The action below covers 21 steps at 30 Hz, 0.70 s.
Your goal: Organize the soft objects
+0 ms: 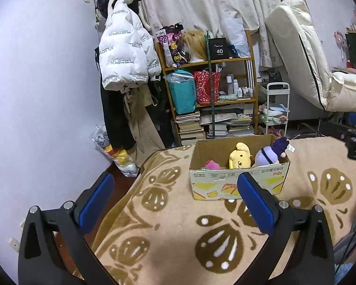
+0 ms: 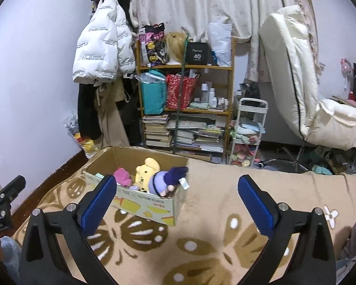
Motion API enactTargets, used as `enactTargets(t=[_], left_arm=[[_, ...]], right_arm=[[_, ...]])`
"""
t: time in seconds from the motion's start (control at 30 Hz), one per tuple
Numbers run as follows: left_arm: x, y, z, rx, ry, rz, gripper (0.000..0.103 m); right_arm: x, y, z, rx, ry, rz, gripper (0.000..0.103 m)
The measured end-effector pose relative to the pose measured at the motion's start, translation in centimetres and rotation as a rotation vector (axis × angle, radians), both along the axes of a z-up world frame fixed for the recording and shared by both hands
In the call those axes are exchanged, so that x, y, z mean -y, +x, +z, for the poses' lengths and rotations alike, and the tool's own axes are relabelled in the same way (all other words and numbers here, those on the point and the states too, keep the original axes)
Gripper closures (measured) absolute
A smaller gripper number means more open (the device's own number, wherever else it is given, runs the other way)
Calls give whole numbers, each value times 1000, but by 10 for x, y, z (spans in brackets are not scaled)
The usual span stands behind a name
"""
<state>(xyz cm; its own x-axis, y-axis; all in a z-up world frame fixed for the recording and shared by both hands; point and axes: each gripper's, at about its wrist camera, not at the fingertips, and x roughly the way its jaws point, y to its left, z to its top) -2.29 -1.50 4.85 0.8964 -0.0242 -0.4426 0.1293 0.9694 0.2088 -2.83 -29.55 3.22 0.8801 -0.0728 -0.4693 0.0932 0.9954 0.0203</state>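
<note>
While open-topped, the cardboard box (image 2: 152, 204) holds three plush toys (image 2: 144, 173).

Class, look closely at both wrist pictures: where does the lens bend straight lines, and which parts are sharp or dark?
Left wrist view: fisheye bows the wooden shelf and wall outward, black vignette fills the corners; the cardboard box and yellow plush are sharp under even indoor light. Right wrist view: same curving, the blanket edge arcs; the open right gripper looms large, no glare visible.
</note>
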Motion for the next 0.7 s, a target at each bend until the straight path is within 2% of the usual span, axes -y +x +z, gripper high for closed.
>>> enactTargets(t=[0.27, 0.5, 0.7], left_arm=[[-2, -10, -11, -23, 46, 18, 1], [-8, -9, -11, -18, 9, 43, 1], [-8, -9, -12, -14, 20, 50, 1]], right_arm=[[8, -24, -4, 16, 46, -29, 0], [5, -20, -12, -1, 38, -27, 0], [6, -18, -15, -1, 28, -33, 0]])
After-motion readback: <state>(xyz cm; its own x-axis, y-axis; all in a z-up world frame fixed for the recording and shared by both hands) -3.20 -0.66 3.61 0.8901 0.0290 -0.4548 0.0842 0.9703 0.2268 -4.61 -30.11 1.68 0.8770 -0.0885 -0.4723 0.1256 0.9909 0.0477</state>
